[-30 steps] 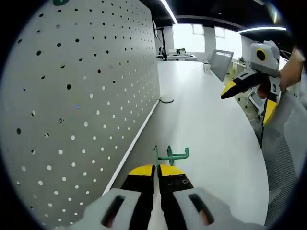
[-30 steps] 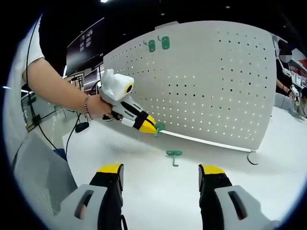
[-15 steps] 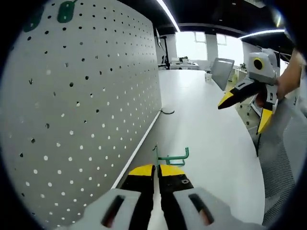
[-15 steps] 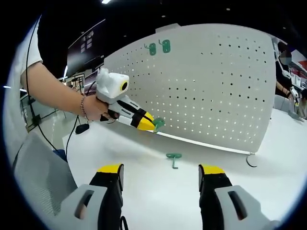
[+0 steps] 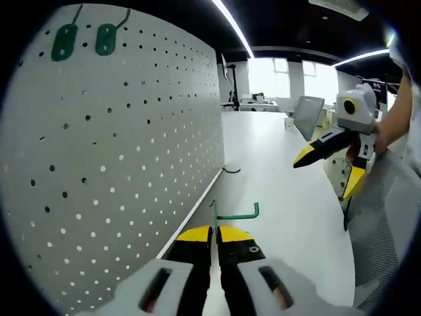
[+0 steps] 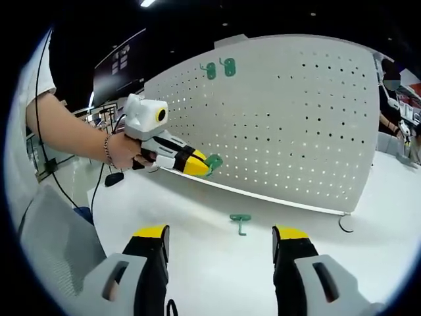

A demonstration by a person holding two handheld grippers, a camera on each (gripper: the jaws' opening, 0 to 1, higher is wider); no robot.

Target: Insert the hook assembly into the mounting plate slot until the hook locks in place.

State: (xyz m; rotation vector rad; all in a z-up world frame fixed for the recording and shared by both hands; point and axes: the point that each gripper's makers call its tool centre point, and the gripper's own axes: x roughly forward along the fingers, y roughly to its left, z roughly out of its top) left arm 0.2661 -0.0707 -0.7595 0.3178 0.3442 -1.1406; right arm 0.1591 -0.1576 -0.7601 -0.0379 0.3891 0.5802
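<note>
Carrying step: left gripper (image 5: 215, 235), fingers pinching a green wire hook with a flat back plate (image 5: 231, 214), held beside the upright white perforated pegboard (image 5: 125, 145); right gripper (image 6: 218, 240) spread, idle; next, aligning hook with holes.

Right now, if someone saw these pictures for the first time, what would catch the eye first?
The big white pegboard stands upright on the white table, with two green hooks already mounted near its top. In the right gripper view, the left gripper is shut on a green hook and holds it near the board. Another green hook lies loose on the table before the open right gripper.
</note>
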